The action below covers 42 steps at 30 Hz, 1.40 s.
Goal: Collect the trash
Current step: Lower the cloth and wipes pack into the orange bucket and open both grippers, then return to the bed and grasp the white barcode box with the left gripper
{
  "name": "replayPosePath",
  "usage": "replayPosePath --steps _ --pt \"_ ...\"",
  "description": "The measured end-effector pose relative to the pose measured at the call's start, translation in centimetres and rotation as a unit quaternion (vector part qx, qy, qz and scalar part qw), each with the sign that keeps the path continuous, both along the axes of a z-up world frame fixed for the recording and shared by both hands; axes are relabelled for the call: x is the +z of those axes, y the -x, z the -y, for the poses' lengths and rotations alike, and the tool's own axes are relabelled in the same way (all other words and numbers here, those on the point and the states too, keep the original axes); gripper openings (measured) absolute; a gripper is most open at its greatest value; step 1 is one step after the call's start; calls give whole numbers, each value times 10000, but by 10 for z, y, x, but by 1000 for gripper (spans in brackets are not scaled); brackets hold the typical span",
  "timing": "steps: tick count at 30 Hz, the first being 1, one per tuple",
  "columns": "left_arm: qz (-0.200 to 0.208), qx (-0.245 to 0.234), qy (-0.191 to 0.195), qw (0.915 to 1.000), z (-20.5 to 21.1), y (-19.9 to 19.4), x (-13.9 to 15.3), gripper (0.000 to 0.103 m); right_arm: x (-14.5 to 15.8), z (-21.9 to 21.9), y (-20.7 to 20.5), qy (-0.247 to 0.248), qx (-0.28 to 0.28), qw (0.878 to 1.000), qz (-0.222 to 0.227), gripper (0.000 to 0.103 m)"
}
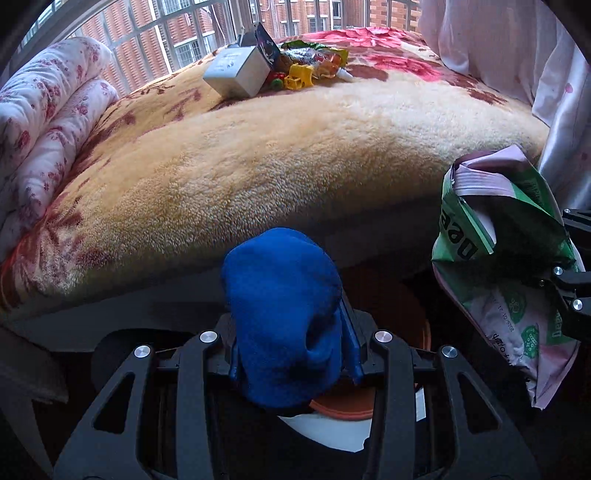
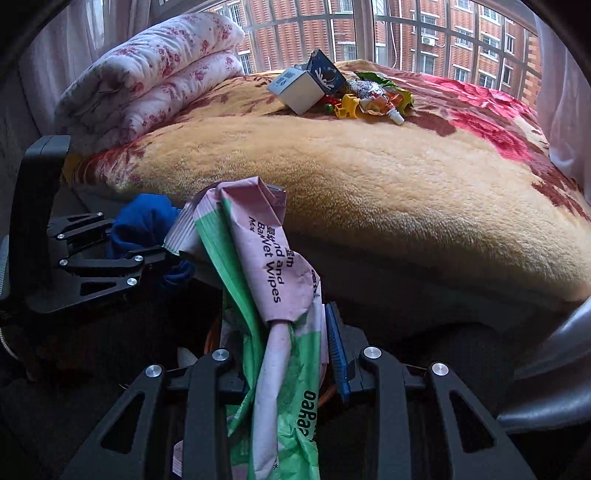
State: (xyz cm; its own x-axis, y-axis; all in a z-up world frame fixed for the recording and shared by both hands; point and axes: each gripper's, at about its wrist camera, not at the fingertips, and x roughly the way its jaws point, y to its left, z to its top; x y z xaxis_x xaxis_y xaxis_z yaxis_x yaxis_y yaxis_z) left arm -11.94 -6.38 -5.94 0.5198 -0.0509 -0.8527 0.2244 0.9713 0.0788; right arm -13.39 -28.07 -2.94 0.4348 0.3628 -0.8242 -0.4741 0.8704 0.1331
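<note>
My left gripper [image 1: 291,350] is shut on a blue cloth [image 1: 284,314], held just off the bed's near edge above an orange bin [image 1: 413,317]. It also shows in the right wrist view [image 2: 162,254], with the blue cloth [image 2: 142,221]. My right gripper [image 2: 295,354] is shut on a crumpled pink and green wet-wipes packet [image 2: 273,280], which also shows in the left wrist view [image 1: 506,258]. More trash lies far back on the bed: a white box [image 1: 240,70] [image 2: 299,88], colourful wrappers [image 1: 317,59] [image 2: 376,94] and a yellow piece [image 1: 301,76] [image 2: 347,106].
A plush beige and red blanket [image 1: 295,147] covers the bed. A folded floral quilt [image 1: 48,122] [image 2: 155,70] lies at the left. Barred windows [image 2: 406,33] stand behind, a pale curtain [image 1: 517,48] at the right.
</note>
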Motion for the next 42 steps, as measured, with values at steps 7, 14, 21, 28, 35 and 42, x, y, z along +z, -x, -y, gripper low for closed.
replayPosePath --steps 7,14,21,28,35,42 --pt "-843 -262 5 9961 -2 -3 -52 40 -34 -5 -10 308 116 9986 -423 32" --pt "-1411 -456 -218 9887 8 -16 -107 40 -76 -21 -35 619 436 9946 -710 32" --pt "-1792 -632 -359 9811 19 -27 -138 40 -128 -41 -49 1013 735 9852 -1172 32" --pt "-2159 -701 -344 9733 24 -46 -156 52 -151 -46 -56 1130 818 9801 -1415 49" --pt "-2252 -756 -451 9703 30 -45 -155 81 -141 -39 -56 1098 723 9824 -1329 74" --pt "-2237 -590 -151 9728 15 -43 -135 81 -114 -9 -51 767 445 9873 -1316 74"
